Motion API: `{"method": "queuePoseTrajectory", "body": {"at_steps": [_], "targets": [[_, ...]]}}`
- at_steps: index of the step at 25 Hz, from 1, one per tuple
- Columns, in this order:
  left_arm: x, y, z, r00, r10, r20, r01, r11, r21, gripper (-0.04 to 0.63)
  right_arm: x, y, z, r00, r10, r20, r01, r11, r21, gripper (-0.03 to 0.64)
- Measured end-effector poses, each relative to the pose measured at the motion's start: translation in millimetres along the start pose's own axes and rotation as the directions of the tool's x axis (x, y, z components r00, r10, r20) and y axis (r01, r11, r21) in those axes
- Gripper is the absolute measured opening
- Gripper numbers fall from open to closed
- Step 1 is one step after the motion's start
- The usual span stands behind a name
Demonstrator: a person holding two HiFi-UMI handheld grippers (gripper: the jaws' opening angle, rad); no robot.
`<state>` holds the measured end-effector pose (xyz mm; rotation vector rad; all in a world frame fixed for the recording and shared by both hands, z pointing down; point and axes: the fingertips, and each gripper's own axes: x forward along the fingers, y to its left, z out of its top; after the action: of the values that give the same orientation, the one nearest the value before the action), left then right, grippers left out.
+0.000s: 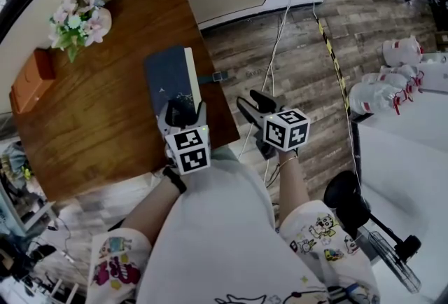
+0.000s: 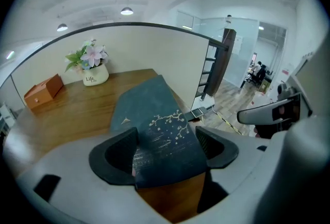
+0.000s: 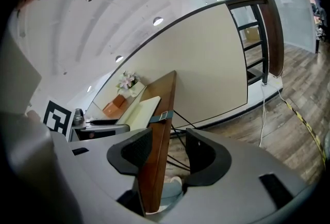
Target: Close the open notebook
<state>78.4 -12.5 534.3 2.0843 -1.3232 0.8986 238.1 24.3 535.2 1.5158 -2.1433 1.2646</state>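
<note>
Left gripper view: the left gripper (image 2: 166, 138) is seen with its jaws spread wide. The near end of the notebook (image 2: 149, 104), its dark blossom-printed cover facing up, fills the gap between them. The cover's left edge overlaps the inner face of the left jaw. No pinch across the cover's thickness is seen, so the jaws are judged to be guiding or pressing the cover down, not clamping it.

In the head view, the notebook is found at the right edge of the table (image 1: 98, 120), at twelve o'clock from the left gripper. The cover is laid over the cream page block (image 1: 190, 75), and the strap (image 1: 214, 76) is left hanging loose past the table edge at three o'clock. Closure is judged complete or nearly so; whether the cover sits flush cannot be settled.

The right gripper (image 3: 170, 140) is held off the table over the floor, at three o'clock from the left gripper. Its jaws stand apart and nothing is gripped; only the table edge is sighted between them. It is judged to be kept clear as unneeded.

A flower pot (image 1: 78, 21) at ten o'clock and an orange box (image 1: 31, 80) at nine o'clock stand well apart from the notebook.
</note>
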Motion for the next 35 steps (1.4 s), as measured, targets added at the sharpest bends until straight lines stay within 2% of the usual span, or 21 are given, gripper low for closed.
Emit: {"method": "queuePoseTrajectory", "body": {"at_steps": [9, 13, 15, 23, 28, 35], "targets": [[6, -4, -6, 1.0, 0.007, 0.007, -0.008, 0.996, 0.085, 0.333, 0, -2, -6, 1.0, -0.009, 0.003, 0.009, 1.0, 0.015, 0.193], [7, -17, -14, 0.999, -0.04, -0.015, 0.042, 0.985, 0.166, 0.331, -2, -3, -9, 1.0, -0.016, 0.003, 0.016, 1.0, 0.018, 0.193], [8, -20, -17, 0.998, -0.055, -0.017, 0.057, 0.984, 0.169, 0.331, -3, -3, -10, 1.0, -0.019, 0.002, 0.019, 1.0, 0.018, 0.193], [-3, -15, -2, 0.997, -0.077, 0.024, 0.074, 0.992, 0.1, 0.331, -8, 4, -3, 1.0, -0.02, -0.012, 0.02, 0.999, -0.025, 0.193], [-22, 3, 25, 0.988, -0.1, 0.115, 0.093, 0.993, 0.066, 0.33, -3, 27, 16, 1.0, -0.005, -0.005, 0.004, 0.995, -0.104, 0.193], [-70, 64, 65, 0.961, -0.109, 0.256, 0.133, 0.988, -0.077, 0.33, 5, 94, 64, 0.996, 0.065, 0.054, -0.049, 0.962, -0.27, 0.179]]}}
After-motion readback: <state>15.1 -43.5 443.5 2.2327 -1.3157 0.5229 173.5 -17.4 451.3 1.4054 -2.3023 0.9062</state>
